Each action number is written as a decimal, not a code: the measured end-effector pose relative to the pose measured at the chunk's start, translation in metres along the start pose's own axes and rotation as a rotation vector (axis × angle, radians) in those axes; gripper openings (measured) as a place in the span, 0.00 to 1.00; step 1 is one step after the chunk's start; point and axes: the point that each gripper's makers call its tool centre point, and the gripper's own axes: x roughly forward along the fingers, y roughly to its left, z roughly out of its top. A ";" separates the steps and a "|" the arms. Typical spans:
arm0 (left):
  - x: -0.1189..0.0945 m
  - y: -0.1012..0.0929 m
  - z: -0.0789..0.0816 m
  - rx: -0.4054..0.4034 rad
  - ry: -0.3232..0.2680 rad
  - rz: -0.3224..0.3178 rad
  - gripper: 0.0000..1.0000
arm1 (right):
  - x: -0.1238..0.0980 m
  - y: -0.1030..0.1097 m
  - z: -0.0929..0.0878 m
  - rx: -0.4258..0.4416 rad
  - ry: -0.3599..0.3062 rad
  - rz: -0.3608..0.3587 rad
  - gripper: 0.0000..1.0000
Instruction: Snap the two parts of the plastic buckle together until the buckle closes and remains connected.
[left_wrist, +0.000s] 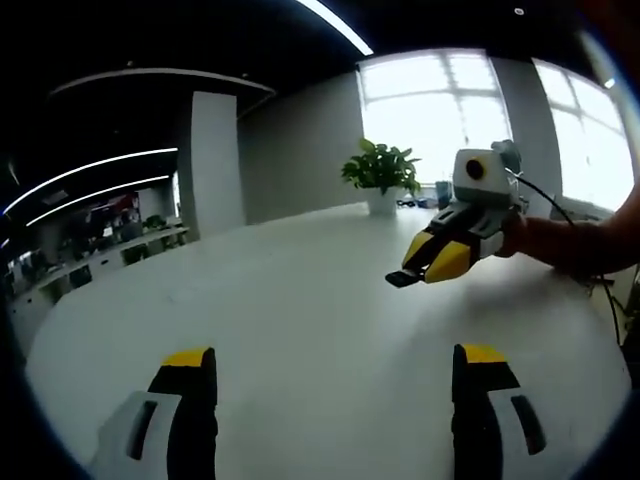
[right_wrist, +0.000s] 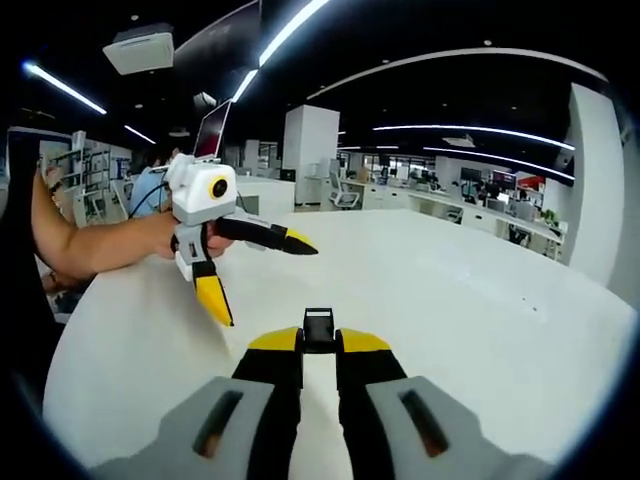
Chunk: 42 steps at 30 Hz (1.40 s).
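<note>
My left claw (right_wrist: 262, 275) gaping wide, forearm bare. My right claw (right_wrist: 319, 345) pinched nearly closed, small black piece between tips.

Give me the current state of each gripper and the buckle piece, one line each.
Left gripper: jaws spread wide open, nothing between them, held above the white table.
Right gripper: jaws shut on a black buckle part, which pokes out past the tips.
Black buckle part: pinched at the jaw tips, not joined to any other piece; I cannot make out a second piece.
</note>
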 end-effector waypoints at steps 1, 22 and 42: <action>0.000 0.000 0.000 -0.001 0.000 -0.002 0.99 | 0.000 0.000 0.000 0.000 0.001 -0.001 0.10; -0.002 0.003 0.010 -0.050 -0.039 -0.008 0.99 | 0.006 -0.023 0.002 0.010 0.012 -0.043 0.10; -0.004 0.001 0.013 -0.056 -0.052 -0.008 0.99 | 0.015 -0.037 -0.002 0.016 0.027 -0.066 0.10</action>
